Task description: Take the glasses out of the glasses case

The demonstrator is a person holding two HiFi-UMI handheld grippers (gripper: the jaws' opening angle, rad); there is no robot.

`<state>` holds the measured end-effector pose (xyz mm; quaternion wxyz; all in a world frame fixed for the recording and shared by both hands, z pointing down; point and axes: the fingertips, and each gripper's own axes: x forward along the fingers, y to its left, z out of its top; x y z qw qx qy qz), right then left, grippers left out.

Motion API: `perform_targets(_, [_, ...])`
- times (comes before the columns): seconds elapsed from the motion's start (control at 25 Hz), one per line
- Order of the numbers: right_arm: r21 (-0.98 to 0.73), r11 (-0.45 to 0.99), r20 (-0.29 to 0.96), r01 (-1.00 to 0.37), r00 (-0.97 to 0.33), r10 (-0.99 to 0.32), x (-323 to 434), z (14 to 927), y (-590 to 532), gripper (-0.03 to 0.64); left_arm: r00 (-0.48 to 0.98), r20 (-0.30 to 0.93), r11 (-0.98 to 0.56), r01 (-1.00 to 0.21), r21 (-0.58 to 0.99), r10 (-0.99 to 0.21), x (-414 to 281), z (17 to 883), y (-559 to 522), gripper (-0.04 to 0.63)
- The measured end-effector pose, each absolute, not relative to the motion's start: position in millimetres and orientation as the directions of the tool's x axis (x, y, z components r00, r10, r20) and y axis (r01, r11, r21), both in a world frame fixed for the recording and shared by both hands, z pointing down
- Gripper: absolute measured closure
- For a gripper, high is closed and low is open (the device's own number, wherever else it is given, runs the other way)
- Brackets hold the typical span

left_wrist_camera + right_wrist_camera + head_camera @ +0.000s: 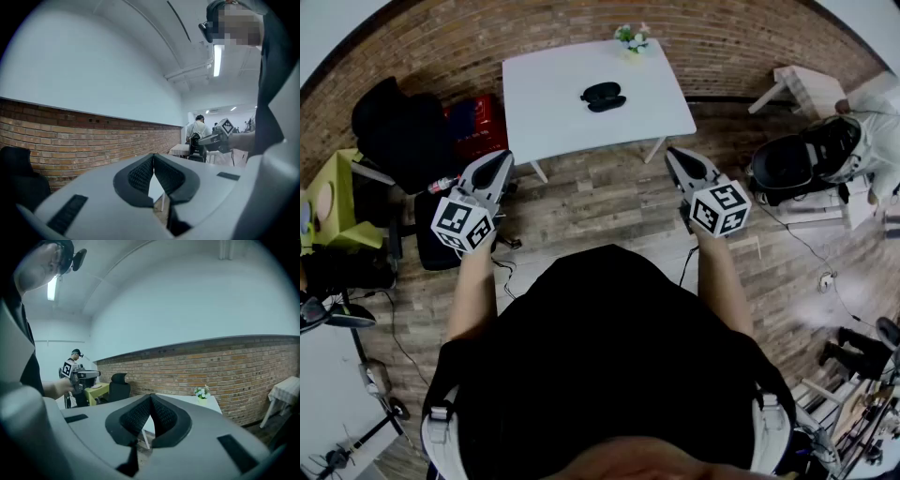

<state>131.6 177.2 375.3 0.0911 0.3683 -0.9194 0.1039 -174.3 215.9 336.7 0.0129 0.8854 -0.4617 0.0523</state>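
Ahead on the white table [553,108] the case [602,95] lies crosswise, well apart from the left gripper [499,163] and right gripper [679,161] — both pressed together, empty — seemingly nearer the right.

A white rectangular counter [572,103] stands on a wood-plank floor [609,202], its far edge toward a brick wall [487,37]. Two things lie on it, well apart: a dark glasses case [602,95] near the middle, and a small pot of flowers [632,37] at the far right corner.
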Motion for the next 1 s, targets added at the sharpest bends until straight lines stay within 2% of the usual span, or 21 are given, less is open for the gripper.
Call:
perform_targets(0.44, [-0.118,0.702,0.248,-0.703,-0.705,-0.664,117,372,180,0.603,0.572,0.108,-0.578,-0.815,-0.035,-0.813,-189,335,223,0.583])
perform_targets(0.72, [-0.195,0.688,0.209,-0.7,-0.714,-0.668,116,371,185,0.601,0.571,0.113,-0.578,-0.815,-0.037,-0.813,-201,334,225,0.583])
perform_targets(1.0, [-0.195,0.699,0.206,-0.688,-0.725,-0.657,106,368,189,0.601,0.583,0.109,-0.589,-0.807,-0.041,-0.805,-205,333,222,0.583])
